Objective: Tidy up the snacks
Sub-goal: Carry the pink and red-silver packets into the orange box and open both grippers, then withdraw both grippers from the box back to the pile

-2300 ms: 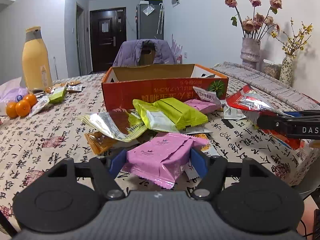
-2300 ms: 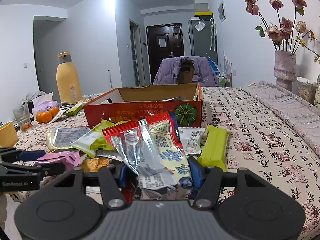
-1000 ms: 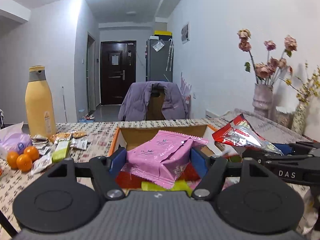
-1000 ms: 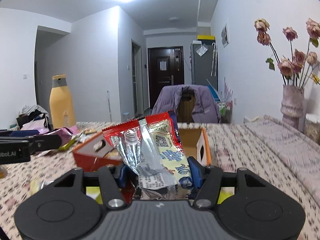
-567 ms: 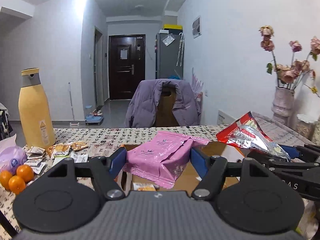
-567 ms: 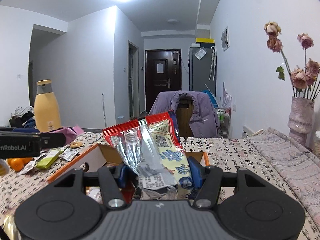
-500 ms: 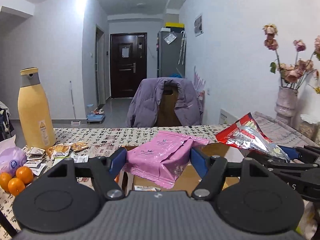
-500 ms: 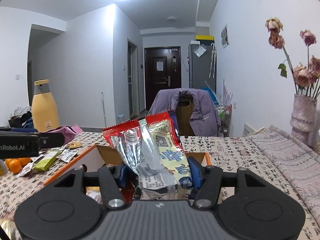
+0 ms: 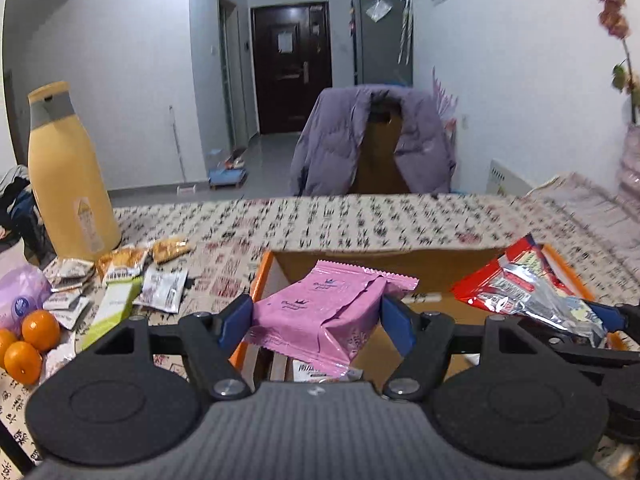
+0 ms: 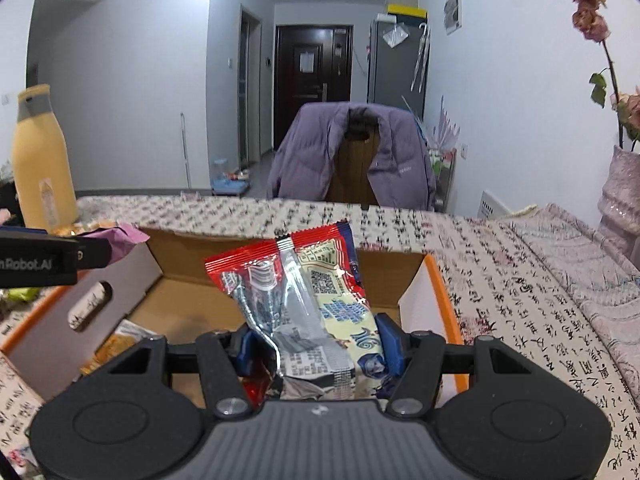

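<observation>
My left gripper (image 9: 316, 322) is shut on a pink snack packet (image 9: 320, 312) and holds it over the left part of the open orange cardboard box (image 9: 260, 280). My right gripper (image 10: 314, 346) is shut on a red and silver snack packet (image 10: 304, 304) and holds it over the same box (image 10: 440, 292). The red packet (image 9: 524, 296) and the right gripper also show at the right of the left wrist view. A few packets (image 10: 120, 340) lie on the box floor.
A tall yellow bottle (image 9: 68, 176) stands at the table's back left, with loose snack packets (image 9: 120, 280) and oranges (image 9: 28, 344) near it. A chair with a purple jacket (image 10: 352, 156) is behind the table. A vase (image 10: 624, 192) stands at the right.
Both grippers have lifted their packets off the table and carried them forward over the open box. In the last half second both views tilted down into the box.
</observation>
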The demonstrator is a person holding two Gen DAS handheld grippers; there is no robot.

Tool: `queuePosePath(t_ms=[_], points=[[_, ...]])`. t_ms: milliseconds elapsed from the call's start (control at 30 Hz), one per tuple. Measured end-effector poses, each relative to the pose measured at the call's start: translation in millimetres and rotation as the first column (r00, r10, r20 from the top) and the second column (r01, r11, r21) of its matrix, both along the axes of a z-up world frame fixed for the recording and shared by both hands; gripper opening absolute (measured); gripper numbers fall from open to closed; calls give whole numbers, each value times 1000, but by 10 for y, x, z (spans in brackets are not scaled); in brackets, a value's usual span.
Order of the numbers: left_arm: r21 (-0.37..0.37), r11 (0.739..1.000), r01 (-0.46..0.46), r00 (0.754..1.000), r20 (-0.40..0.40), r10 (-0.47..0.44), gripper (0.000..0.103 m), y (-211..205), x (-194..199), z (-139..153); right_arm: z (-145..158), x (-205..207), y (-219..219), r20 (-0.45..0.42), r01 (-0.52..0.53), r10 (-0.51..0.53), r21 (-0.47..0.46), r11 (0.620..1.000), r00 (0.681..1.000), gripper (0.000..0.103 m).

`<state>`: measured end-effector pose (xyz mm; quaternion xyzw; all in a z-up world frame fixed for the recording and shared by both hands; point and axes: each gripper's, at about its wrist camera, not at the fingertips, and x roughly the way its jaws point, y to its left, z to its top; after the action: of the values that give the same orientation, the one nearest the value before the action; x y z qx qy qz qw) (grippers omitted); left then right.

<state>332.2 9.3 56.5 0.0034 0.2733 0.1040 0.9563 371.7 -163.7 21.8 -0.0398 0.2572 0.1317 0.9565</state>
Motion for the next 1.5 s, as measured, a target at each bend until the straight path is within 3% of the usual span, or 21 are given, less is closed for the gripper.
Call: queuePosePath(t_ms=[133,167,200,267,300,800,1233,1500], points=[[-19,1000,-17,999,-28,17,73,75,49,-103,-72,52,26,-32,-9,9,-8,1000,999,59],[-19,1000,-22,999,-23,21,74,93,35,-113,-88,51,19,-37,-12,11,-8,1000,999,65],[-18,1000,-23,1000,-18,23,85,101,22,-109,-105,79,4,-43,-11,11,-9,1000,999,72],[-31,999,-38,999,7,38,103,141,-24,-97,-111,71,-36,-42,-7,6,-5,1000,999,102],[-36,998,-46,999,21,46,103,153,-43,-92,-104,64,-53,-40,-6,6,1,1000,999,103],[-56,998,-34,998,54,37,103,163,-360,14,33,-229,-188,-22,-10,10,28,1000,1000,103],[-90,995,41,986,165,-26,103,81,-1119,238,277,-874,-475,72,-13,7,84,996,997,103],[-79,991,104,972,217,-85,103,0,-1650,169,288,-1394,-680,137,-2,-14,115,993,990,103]])
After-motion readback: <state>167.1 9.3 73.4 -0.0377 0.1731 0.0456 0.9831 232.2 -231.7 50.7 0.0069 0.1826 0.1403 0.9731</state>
